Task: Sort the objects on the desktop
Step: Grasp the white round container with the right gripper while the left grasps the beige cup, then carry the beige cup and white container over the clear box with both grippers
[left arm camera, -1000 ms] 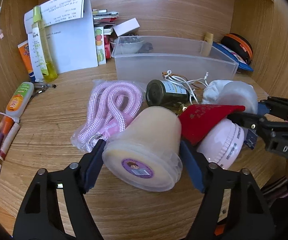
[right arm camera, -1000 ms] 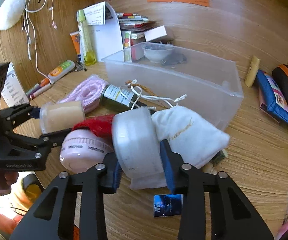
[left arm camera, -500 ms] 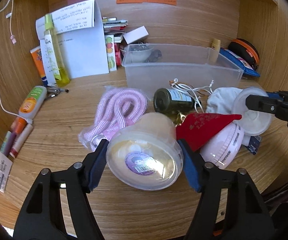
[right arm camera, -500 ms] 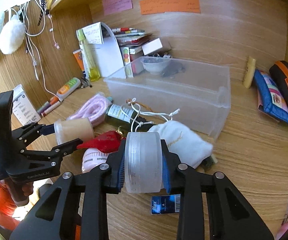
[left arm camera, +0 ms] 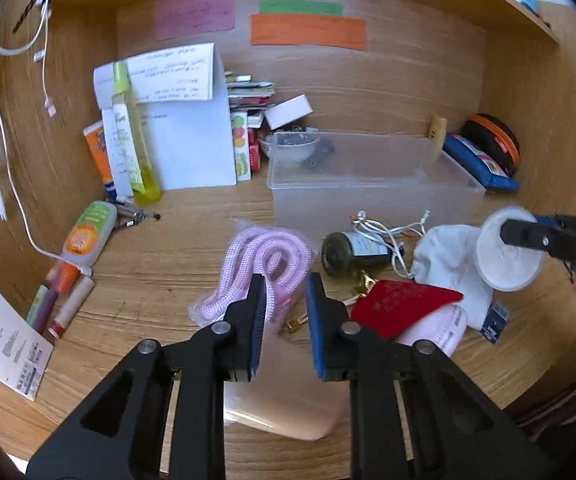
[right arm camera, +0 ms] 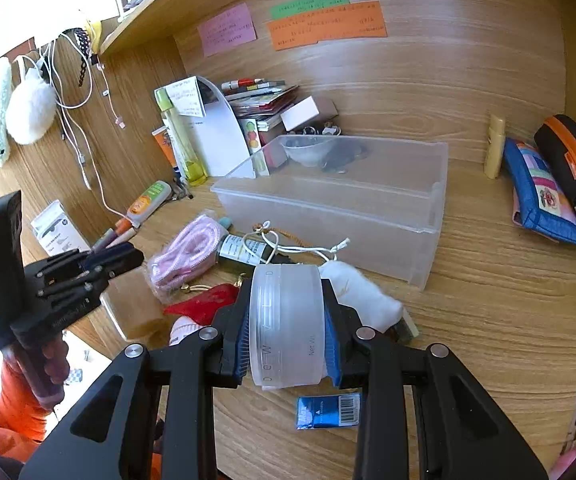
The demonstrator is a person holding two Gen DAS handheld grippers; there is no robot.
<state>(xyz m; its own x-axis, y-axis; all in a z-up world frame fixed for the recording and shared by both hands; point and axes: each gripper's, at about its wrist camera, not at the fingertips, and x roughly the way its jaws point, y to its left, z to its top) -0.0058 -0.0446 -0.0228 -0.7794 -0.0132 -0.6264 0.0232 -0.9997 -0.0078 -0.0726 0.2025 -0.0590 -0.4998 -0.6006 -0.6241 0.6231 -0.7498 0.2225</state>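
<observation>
Frosted jar (right arm camera: 285, 320) in right gripper (right arm camera: 285, 344): "Net W" legible.

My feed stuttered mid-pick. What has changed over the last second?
The left gripper has closed on nothing. The beige tub it straddled has slipped out and now sits blurred beneath it. The right gripper has clamped the frosted jar and lifted it off the desk. The clear bin, pink rope and the other clutter stayed put.

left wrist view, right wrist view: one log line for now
left tongs shut, empty | beige tub below them, unheld | right tongs shut on frosted jar above desk
</observation>
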